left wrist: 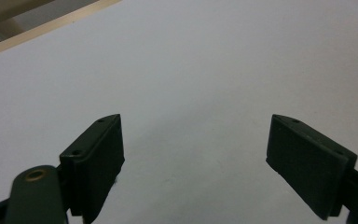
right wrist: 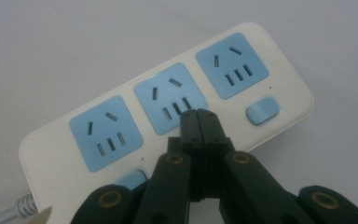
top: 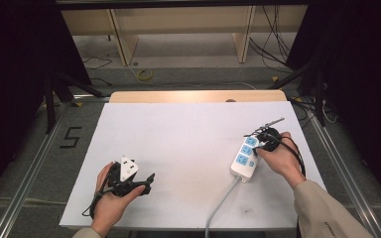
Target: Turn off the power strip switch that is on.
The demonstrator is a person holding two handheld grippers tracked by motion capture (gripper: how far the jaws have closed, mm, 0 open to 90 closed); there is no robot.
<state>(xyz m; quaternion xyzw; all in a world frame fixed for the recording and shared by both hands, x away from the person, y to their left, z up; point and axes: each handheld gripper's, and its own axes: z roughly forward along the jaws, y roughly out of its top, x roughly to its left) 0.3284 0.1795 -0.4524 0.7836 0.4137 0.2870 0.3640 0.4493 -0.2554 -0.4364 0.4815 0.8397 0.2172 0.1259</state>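
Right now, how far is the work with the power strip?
Done: nothing visibly. In hand: the right gripper, jaws closed and holding nothing, sits over the power strip, between its middle socket and the row of switches. The left gripper waits open above the table. What remains is unclear.

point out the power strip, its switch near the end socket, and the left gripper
power strip (right wrist: 51,140): right gripper view, white casing beside a socket
switch (right wrist: 261,110): right gripper view, middle of the blue button
left gripper (left wrist: 193,156): left gripper view, midway between its open jaws

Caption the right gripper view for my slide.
Closed right claw poised over a white power strip, tips at the middle of three blue sockets, near a blue switch.
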